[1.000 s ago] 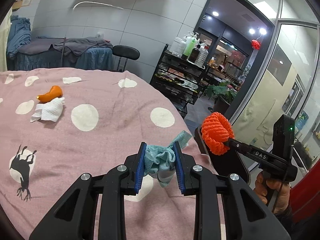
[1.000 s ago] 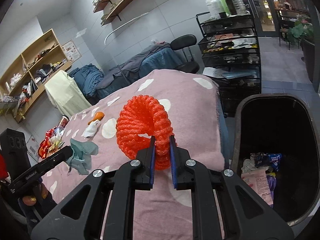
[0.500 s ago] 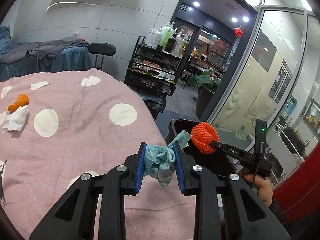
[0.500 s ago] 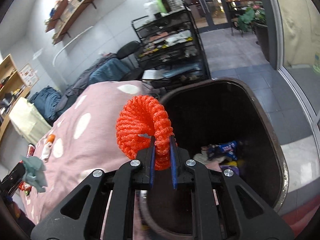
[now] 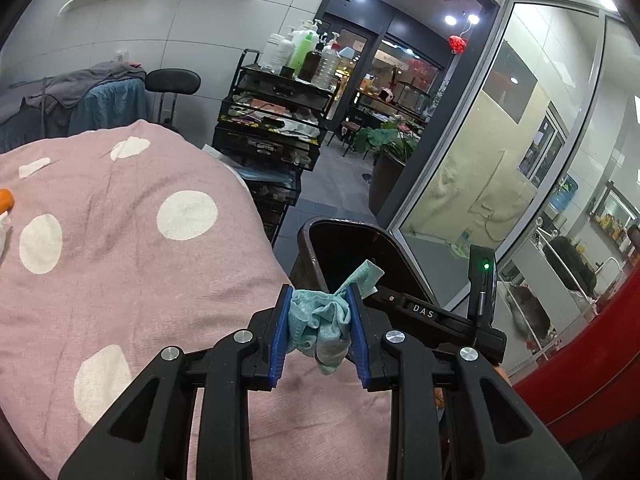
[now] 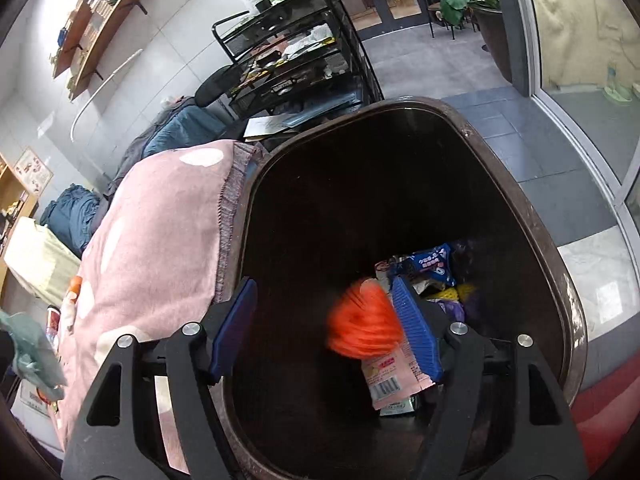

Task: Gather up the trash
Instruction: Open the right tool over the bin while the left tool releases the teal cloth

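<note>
Left hand-held gripper [image 5: 320, 330]: my blue pads were clamped on a crumpled teal cloth [image 5: 326, 326], held over the edge of the pink polka-dot blanket [image 5: 132, 264] next to the bin.
Orange scrap [image 5: 6, 199]: lay at the far left edge of the blanket, cut off by the frame, too little of it showing for me to say what it was.
Cart [image 5: 276, 120]: a black wire cart stood behind the blanket, with pump bottles [image 5: 304, 52] on top; I could not read their labels.
Bin [image 6: 552, 248]: a dark open trash bin stood right beside the blanket's hem, with wrappers lying at its bottom.
Right hand-held gripper [image 6: 326, 330]: my jaws had just been opening and stood wide above the bin mouth, pressing on nothing.
Orange mesh ball [image 6: 362, 326]: blurred, between my spread pads near the right one, loose over the inside of the bin.
Writing: "DAS" in white letters on the arm of my right hand-held gripper, seen from the left wrist; a pink packet [image 6: 394, 380] in the bin carried a barcode, and a blue wrapper [image 6: 430, 264] had white print I could not read.
</note>
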{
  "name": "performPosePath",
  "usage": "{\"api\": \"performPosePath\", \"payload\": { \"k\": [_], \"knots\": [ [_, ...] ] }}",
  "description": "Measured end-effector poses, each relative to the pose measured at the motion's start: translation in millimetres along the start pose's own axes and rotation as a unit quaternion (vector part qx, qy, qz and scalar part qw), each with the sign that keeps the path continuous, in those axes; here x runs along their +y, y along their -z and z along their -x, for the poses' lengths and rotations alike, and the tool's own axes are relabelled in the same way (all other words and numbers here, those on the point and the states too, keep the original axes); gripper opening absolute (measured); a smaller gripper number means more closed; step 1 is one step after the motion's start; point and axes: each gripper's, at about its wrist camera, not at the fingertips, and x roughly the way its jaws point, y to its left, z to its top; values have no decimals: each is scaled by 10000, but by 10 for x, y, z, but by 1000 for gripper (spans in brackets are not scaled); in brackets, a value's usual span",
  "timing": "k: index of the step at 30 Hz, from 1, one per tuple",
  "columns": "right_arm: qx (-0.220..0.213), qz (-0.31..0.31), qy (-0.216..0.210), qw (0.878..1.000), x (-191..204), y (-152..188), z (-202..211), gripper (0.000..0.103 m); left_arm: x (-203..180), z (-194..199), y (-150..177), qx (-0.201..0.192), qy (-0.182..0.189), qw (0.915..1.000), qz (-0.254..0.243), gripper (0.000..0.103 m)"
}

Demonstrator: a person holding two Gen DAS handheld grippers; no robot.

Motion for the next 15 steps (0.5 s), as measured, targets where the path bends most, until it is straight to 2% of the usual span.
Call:
{"api": "performPosePath", "payload": {
  "k": [8,15],
  "knots": [
    [-445,30,-35,9990,41,-47,242,78,-141,-230,-49,247,263,9993,-107,27],
    [-1097,107,206,9937,67,-88,546,82,-224,-501,-166,510,468,9975,-103,27]
  ]
}}
